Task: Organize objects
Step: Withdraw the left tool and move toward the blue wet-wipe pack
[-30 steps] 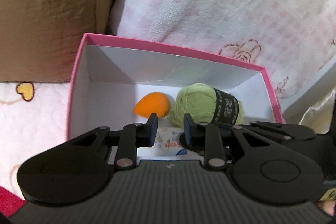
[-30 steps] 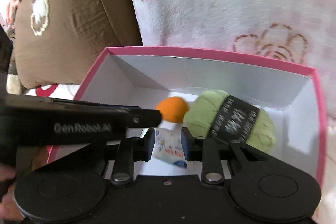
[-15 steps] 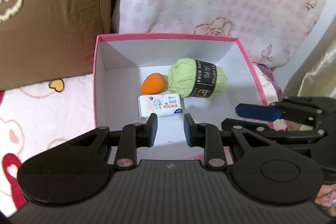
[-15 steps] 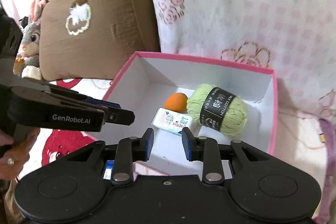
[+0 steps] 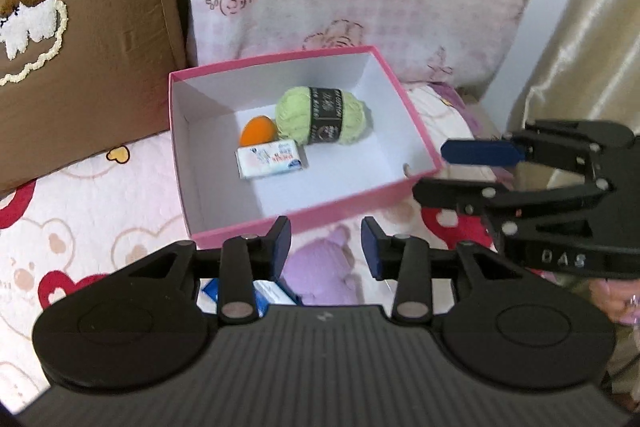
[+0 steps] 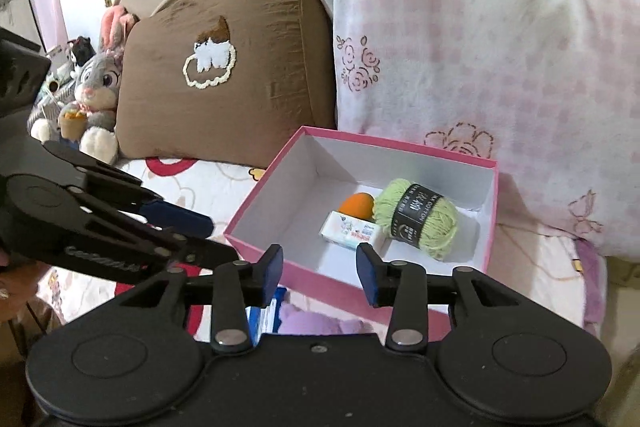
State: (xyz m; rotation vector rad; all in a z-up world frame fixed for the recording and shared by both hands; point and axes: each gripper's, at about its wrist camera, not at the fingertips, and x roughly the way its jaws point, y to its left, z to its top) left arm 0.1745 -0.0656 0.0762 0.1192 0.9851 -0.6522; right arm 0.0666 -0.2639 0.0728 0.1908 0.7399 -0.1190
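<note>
Both tongs, left gripper (image 5: 325, 247) and right gripper (image 6: 319, 273), wide and empty outside the pink box (image 5: 320, 213), leaving green yarn ball (image 5: 323, 115), orange sponge egg (image 5: 258, 131) and tissue packet (image 5: 272, 159) grouped inside for tidy storage.

pink box (image 5: 416, 131) open | inside: green yarn (image 5: 320, 115), orange egg-ish sponge (image 5: 258, 131), tissue pk (image 5: 272, 159)

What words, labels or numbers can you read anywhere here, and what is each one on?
"COTTON": black band on the green yarn; the band's other print is too small to read.
"DAS": side of the right gripper.
Embossed word on the left gripper: too blurred to read.
Red print on the white packet: too small to read.
</note>
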